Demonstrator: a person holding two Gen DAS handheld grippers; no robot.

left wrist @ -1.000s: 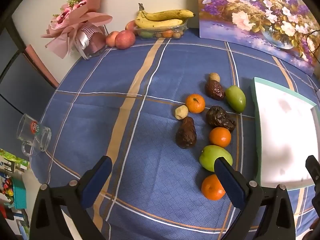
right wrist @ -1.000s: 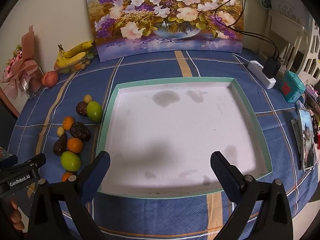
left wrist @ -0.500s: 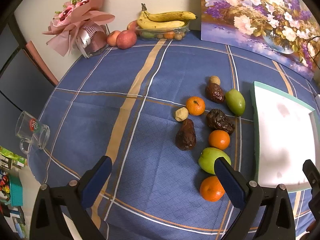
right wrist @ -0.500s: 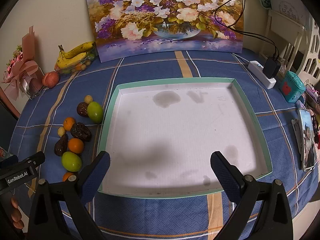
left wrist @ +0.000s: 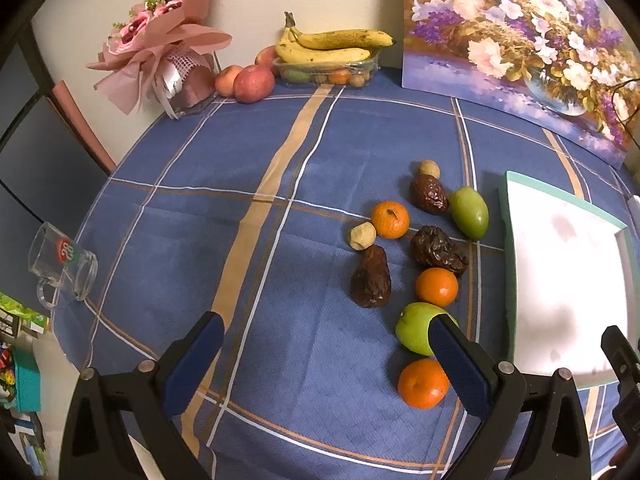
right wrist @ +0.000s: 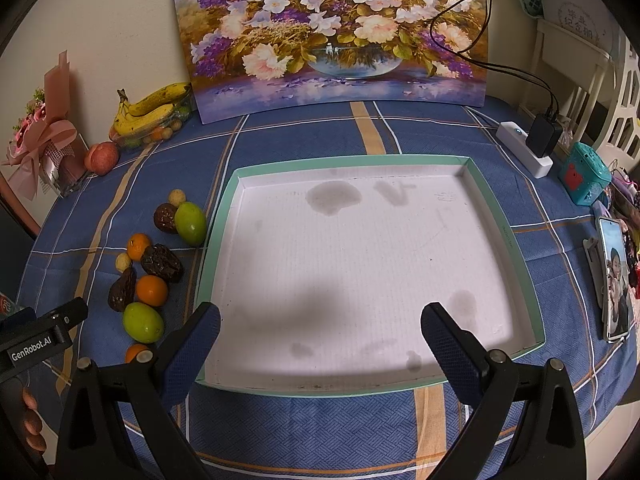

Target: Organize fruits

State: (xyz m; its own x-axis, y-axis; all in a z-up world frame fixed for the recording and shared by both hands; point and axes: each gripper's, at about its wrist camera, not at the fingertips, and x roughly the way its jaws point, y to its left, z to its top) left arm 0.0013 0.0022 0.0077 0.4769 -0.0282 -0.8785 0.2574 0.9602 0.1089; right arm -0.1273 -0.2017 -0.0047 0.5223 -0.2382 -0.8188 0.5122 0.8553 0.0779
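Left gripper [left wrist: 326,354] and right gripper [right wrist: 320,336], both with jaws apart and holding nothing, above the table [left wrist: 240,208]. Loose fruits [left wrist: 424,248] (oranges, green fruits, dark wrinkled fruits) lie clustered just left of the white tray [right wrist: 372,264], which contains no fruit.

fruits [left wrist: 416,256] loose on cloth (oranges, green, brown) | tray [right wrist: 516,248] empty

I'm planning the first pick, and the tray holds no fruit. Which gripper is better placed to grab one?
Left. The left gripper hangs open over the loose fruit, one pad beside the green fruit. The right gripper hangs open over the tray.
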